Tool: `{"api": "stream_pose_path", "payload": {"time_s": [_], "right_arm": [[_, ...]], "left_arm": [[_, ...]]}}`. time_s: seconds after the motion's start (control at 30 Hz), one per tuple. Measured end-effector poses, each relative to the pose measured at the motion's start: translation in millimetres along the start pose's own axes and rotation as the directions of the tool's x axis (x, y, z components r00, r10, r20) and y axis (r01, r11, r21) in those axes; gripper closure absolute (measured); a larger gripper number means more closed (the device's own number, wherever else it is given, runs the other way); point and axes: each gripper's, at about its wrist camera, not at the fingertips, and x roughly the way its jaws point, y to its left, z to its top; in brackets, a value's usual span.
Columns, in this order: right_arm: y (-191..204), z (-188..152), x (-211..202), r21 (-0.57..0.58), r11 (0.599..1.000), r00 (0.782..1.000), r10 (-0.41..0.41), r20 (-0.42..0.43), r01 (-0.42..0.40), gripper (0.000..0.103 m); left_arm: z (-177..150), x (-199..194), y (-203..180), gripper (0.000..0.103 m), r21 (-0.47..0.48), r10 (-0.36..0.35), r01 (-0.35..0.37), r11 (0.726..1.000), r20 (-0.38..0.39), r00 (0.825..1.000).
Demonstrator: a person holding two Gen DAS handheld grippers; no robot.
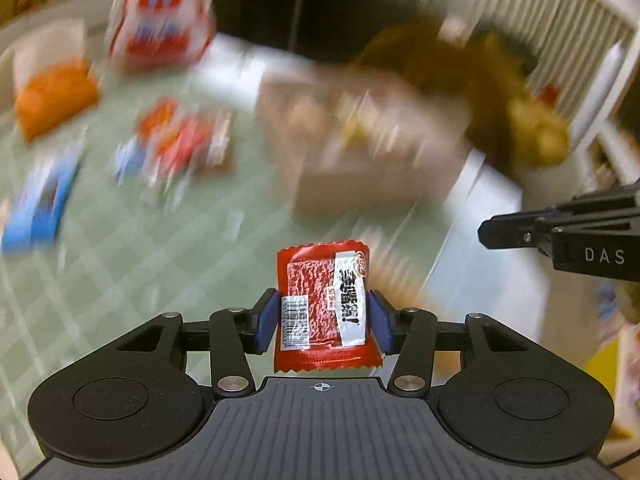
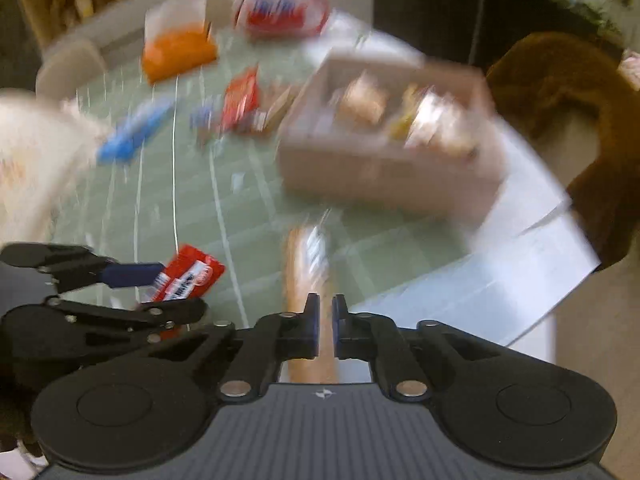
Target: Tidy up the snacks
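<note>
The left gripper (image 1: pixel 323 318) clamps a small red foil snack packet with a white label and barcode (image 1: pixel 324 306) between its blue-padded fingers (image 1: pixel 265 320), holding it upright above the pale green checked tablecloth (image 1: pixel 132 248); from the right wrist view the same packet (image 2: pixel 188 276) shows at the lower left, tilted and pinched by the left gripper (image 2: pixel 160 284) above the cloth (image 2: pixel 192 200). The right gripper (image 2: pixel 326 326) has its jaws drawn nearly together with only a narrow slit between them and nothing held; a blurred orange-brown elongated wrapper (image 2: pixel 308 264) lies on the cloth just beyond its tips. In the left wrist view the right gripper (image 1: pixel 496 232) enters from the right edge as a black bar. Both views are smeared by motion. A beige open cardboard box holding assorted snacks (image 2: pixel 384 172) sits on the table ahead and to the right, also seen as a blur in the left view (image 1: pixel 360 184). Further back lie a cluster of red and blue small packets (image 2: pixel 236 104), a blue flat packet (image 2: pixel 132 136), an orange and white box (image 2: pixel 176 52) and a large red and white bag (image 2: pixel 280 4). A brown plush toy (image 2: pixel 560 92) sits just beyond the table's right edge.
</note>
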Motion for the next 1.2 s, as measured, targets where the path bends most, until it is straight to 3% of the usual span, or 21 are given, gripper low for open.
{"api": "stream_pose_path", "payload": {"time_s": [0.07, 0.13, 0.23, 0.27, 0.3, 0.37, 0.43, 0.6, 0.73, 0.83, 0.9, 0.97, 1.0, 1.07, 1.2], "right_arm": [[-12, 31, -35, -0.008, 1.0, 0.995, -0.009, 0.1, 0.01, 0.097], [-24, 56, -53, -0.018, 1.0, 0.99, 0.019, 0.138, -0.016, 0.097], [-38, 76, -60, -0.038, 0.998, 0.985, 0.061, 0.161, -0.056, 0.095], [-40, 74, -57, -0.046, 0.997, 0.985, 0.062, 0.159, -0.055, 0.09], [-41, 71, -49, -0.051, 0.997, 0.988, 0.06, 0.142, -0.053, 0.086], [-42, 55, -27, -0.048, 0.997, 0.994, 0.07, 0.089, -0.066, 0.057], [-37, 35, -3, -0.062, 0.996, 0.997, 0.063, 0.038, -0.061, 0.048], [-13, -2, 56, -0.143, 0.989, 0.995, -0.041, -0.094, 0.027, 0.034], [6, -19, 71, -0.167, 0.986, 0.993, -0.005, -0.116, -0.014, 0.014], [15, -24, 83, -0.151, 0.987, 0.99, 0.027, -0.138, -0.047, 0.014], [21, -27, 93, -0.159, 0.987, 0.99, -0.001, -0.142, -0.022, 0.017], [24, -30, 100, -0.17, 0.985, 0.987, -0.016, -0.157, -0.011, 0.047], [23, -33, 99, -0.162, 0.986, 0.987, 0.001, -0.16, -0.027, 0.05], [24, -34, 96, -0.166, 0.985, 0.987, 0.011, -0.159, -0.037, 0.068], [13, -30, 82, -0.126, 0.99, 0.989, 0.037, -0.141, -0.055, 0.073]], "left_arm": [[39, -19, -9, 0.05, 0.024, -0.015, 0.013, 1.0, 0.103, 0.995], [70, -29, -13, 0.05, 0.022, -0.02, 0.016, 1.0, 0.167, 0.986], [93, -30, -14, 0.05, -0.013, -0.023, 0.026, 1.0, 0.197, 0.98], [94, -26, -14, 0.05, -0.027, -0.009, 0.015, 1.0, 0.193, 0.981], [91, -22, -13, 0.05, -0.043, 0.003, 0.005, 0.999, 0.184, 0.983], [79, -10, -10, 0.05, -0.075, 0.017, -0.006, 0.997, 0.142, 0.99], [63, 3, -7, 0.05, -0.1, 0.042, -0.033, 0.994, 0.088, 0.995], [22, 22, 6, 0.05, -0.183, 0.077, -0.082, 0.98, -0.033, 0.996], [0, 24, 16, 0.05, -0.239, 0.108, -0.125, 0.963, -0.082, 0.991], [-4, 23, 20, 0.05, -0.254, 0.12, -0.141, 0.957, -0.096, 0.988], [-7, 20, 20, 0.05, -0.249, 0.131, -0.152, 0.957, -0.098, 0.986], [-10, 20, 19, 0.05, -0.249, 0.137, -0.159, 0.955, -0.105, 0.985], [-11, 21, 19, 0.05, -0.247, 0.139, -0.162, 0.955, -0.11, 0.984], [-10, 25, 16, 0.05, -0.238, 0.138, -0.163, 0.958, -0.119, 0.983], [-5, 23, 4, 0.05, -0.23, 0.12, -0.139, 0.963, -0.092, 0.988]]}}
